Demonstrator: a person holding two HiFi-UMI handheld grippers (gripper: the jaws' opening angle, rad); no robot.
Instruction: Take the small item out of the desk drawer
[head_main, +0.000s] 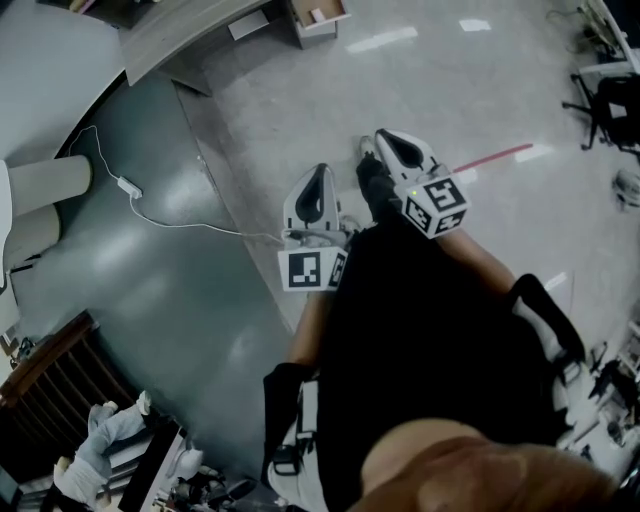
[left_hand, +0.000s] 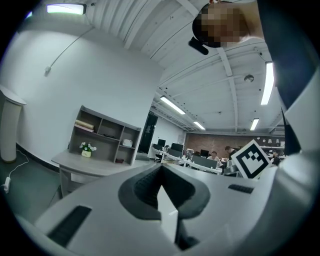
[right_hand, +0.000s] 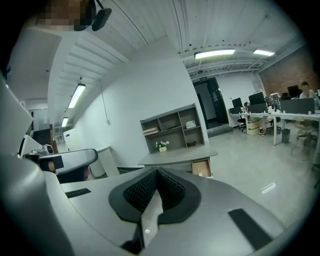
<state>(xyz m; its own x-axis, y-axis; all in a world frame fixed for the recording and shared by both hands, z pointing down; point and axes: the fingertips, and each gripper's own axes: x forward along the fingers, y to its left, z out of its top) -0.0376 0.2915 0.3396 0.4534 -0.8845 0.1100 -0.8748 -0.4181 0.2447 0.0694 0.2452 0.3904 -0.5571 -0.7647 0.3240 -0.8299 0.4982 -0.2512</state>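
The drawer hangs open below the right end of the grey surface, its inside pale brown. In the head view a small item lies in it, pale with a pinkish tint. It is too small to tell its shape or what it is.

On the surface stands an open shelf unit. One upper compartment holds flat stacked things and another a white object. A lower compartment holds something dark that cannot be made out. A little pot of white flowers sits on the surface in front of the unit.

Both grippers are well apart from the drawer, held side by side over the shiny floor in front of the person. The left gripper has its fingers clenched together with nothing between them. The right gripper is clenched too, and empty. A white cable trails across the darker floor on the left.
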